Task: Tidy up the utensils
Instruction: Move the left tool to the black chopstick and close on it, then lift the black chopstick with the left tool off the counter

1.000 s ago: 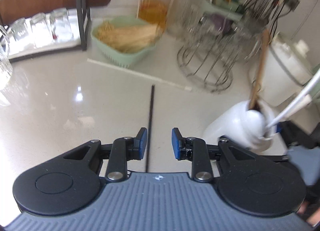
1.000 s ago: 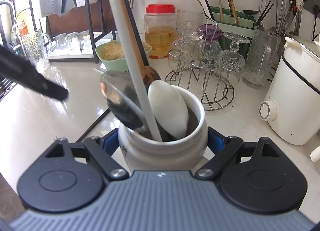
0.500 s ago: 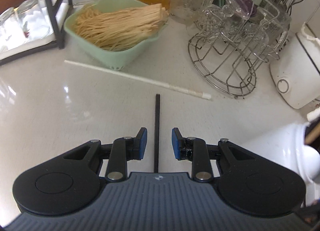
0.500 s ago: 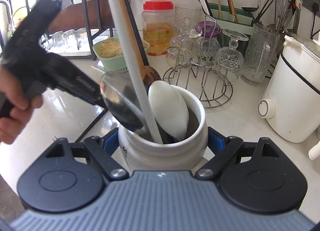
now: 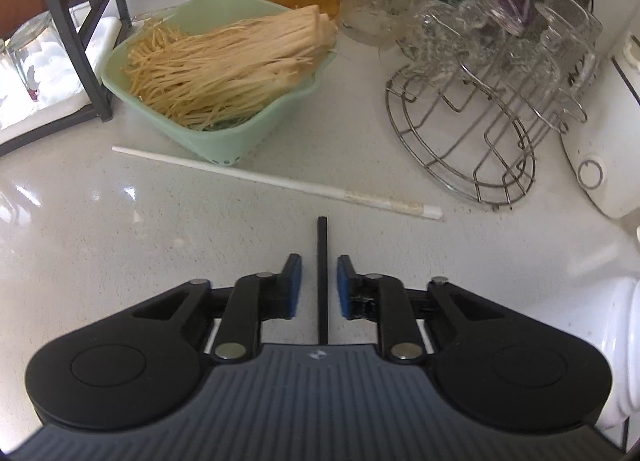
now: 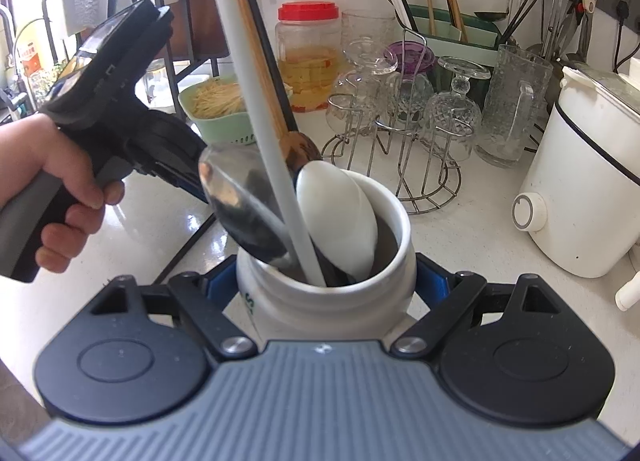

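A black chopstick [image 5: 322, 261] lies on the white counter, running between the open fingers of my left gripper [image 5: 318, 287], which straddle it without touching. A white chopstick [image 5: 276, 179] lies crosswise just beyond it. My right gripper [image 6: 324, 289] is shut on a white ceramic utensil jar [image 6: 320, 301] holding a metal spoon [image 6: 240, 209], a white spoon [image 6: 340, 217], a wooden spoon, a white chopstick [image 6: 256, 101] and a black one. The jar's side shows at the right edge of the left wrist view [image 5: 616, 341]. The left gripper's body [image 6: 120, 101] shows left of the jar.
A green bowl of enoki mushrooms [image 5: 224, 73] sits beyond the white chopstick. A wire glass rack [image 5: 480, 101] stands right of it, a white cooker [image 6: 580, 189] further right. A red-lidded jar [image 6: 308, 57], a green chopstick holder [image 6: 448, 37] and a black shelf frame [image 5: 80, 37] line the back.
My left gripper has moved forward and down along the black chopstick, closer to the bowl and white chopstick; its fingers stay open. The right gripper keeps holding the jar still.
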`<state>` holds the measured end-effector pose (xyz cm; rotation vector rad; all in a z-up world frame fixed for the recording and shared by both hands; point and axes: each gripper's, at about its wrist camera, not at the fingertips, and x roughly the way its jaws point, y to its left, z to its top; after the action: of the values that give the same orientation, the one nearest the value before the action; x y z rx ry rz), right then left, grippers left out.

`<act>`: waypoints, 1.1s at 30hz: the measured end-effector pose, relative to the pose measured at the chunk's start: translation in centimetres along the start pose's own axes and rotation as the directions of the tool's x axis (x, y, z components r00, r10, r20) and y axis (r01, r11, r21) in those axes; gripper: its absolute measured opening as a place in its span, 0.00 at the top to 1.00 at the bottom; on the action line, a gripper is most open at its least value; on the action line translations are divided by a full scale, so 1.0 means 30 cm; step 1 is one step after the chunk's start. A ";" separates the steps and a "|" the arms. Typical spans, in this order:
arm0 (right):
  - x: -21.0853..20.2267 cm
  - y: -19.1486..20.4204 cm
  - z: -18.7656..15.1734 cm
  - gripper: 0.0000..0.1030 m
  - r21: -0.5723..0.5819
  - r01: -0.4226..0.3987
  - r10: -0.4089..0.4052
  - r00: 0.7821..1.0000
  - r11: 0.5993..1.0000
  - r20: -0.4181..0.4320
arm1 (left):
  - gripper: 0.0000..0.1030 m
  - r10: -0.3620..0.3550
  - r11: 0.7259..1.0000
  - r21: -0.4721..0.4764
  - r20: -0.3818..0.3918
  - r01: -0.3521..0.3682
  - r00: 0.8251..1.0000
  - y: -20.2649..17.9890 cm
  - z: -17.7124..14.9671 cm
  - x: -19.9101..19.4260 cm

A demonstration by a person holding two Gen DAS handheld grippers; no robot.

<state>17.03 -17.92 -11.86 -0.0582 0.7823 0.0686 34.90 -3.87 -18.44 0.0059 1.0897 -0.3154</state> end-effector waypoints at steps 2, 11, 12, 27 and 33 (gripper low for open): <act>0.000 0.001 0.001 0.12 0.001 0.002 -0.002 1.000 1.000 -0.002 | 0.94 0.009 1.000 0.005 -0.004 -0.009 1.000 -0.002 0.008 0.007; 0.004 0.007 0.005 0.12 0.002 0.013 -0.013 1.000 1.000 -0.011 | 0.95 0.007 1.000 0.015 0.040 -0.008 0.999 -0.024 0.010 -0.056; 0.004 0.007 0.006 0.12 0.002 0.013 -0.013 1.000 1.000 -0.013 | 0.95 0.001 1.000 0.014 0.049 -0.002 0.999 -0.026 0.011 -0.072; -0.002 0.013 -0.004 0.12 0.008 0.020 -0.020 1.000 1.000 0.002 | 0.95 -0.057 0.995 -0.066 0.191 0.071 0.980 -0.020 -0.016 -0.374; -0.005 0.012 -0.008 0.12 0.003 0.016 -0.016 1.000 1.000 0.009 | 0.95 -0.069 0.994 -0.064 0.216 0.084 0.974 -0.034 -0.026 -0.446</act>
<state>16.72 -17.58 -11.93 -0.0614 0.7730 0.0528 28.33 -1.40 -7.00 -0.1324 0.8883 -0.3378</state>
